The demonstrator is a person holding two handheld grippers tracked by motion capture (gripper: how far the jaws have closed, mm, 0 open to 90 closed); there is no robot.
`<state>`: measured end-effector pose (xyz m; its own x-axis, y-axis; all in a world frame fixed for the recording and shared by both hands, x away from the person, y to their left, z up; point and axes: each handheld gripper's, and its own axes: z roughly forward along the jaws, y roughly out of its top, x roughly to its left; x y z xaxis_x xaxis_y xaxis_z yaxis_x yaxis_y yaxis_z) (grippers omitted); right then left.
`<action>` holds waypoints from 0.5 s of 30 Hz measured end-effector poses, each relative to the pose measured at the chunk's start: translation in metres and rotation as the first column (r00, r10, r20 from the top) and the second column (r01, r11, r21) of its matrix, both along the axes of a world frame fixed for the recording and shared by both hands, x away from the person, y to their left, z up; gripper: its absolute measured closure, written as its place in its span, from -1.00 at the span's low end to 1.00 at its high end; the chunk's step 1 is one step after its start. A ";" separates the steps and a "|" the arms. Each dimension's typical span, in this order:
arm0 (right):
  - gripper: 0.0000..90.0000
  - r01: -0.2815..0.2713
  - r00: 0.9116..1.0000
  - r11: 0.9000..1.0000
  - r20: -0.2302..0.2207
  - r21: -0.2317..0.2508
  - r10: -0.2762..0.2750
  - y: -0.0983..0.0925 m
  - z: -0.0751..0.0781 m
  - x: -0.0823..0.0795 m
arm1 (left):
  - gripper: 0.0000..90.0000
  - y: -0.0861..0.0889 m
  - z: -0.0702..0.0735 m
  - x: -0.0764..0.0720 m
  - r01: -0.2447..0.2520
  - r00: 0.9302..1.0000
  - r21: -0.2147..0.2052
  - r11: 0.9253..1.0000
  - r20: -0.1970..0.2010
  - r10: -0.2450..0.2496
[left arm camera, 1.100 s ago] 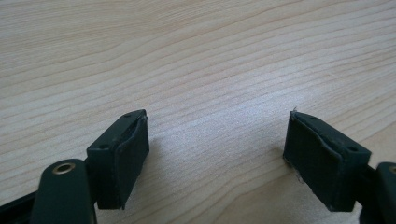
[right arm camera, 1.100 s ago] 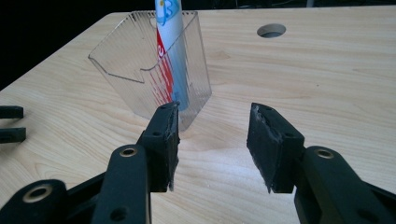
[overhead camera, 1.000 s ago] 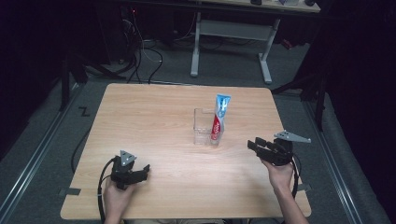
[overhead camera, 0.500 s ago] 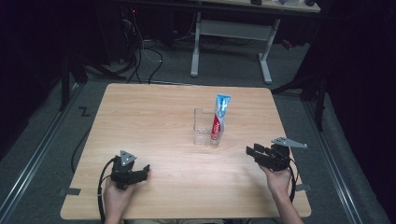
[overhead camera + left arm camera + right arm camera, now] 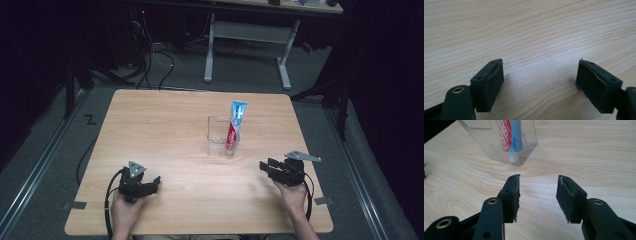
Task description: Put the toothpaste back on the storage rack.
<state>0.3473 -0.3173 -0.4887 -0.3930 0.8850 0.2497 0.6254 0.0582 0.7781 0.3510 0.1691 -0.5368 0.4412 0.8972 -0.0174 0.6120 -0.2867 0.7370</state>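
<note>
A clear plastic holder stands near the middle of the wooden table, with a red, white and blue toothpaste tube upright in its right side. The holder with the tube looms close ahead in the right gripper view. My right gripper rests low at the table's front right, jaws open and nothing between them. At the front left my left gripper lies on the table, jaws wide open over bare wood.
A desk frame and cables stand on the dark floor beyond the far edge. Black cables trail from both grippers back over the near edge. Bare wood lies between the two hands and around the holder.
My right gripper has sunk toward the tabletop and drawn slightly nearer the front edge. The left gripper and the holder have stayed in place.
</note>
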 end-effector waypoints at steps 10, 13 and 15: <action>0.18 -0.019 1.000 0.999 -0.014 -0.030 0.018 0.008 -0.008 0.006 | -0.50 0.000 0.000 0.000 0.000 1.000 0.000 1.000 0.000 0.000; 0.18 -0.024 1.000 0.999 -0.017 -0.038 0.023 0.011 -0.011 0.009 | -0.50 0.000 0.000 0.000 0.000 1.000 0.000 1.000 0.000 0.000; 0.18 -0.024 0.999 0.999 -0.025 -0.044 0.023 0.013 -0.013 0.011 | -0.50 0.000 0.000 0.000 0.000 1.000 0.000 1.000 0.000 0.000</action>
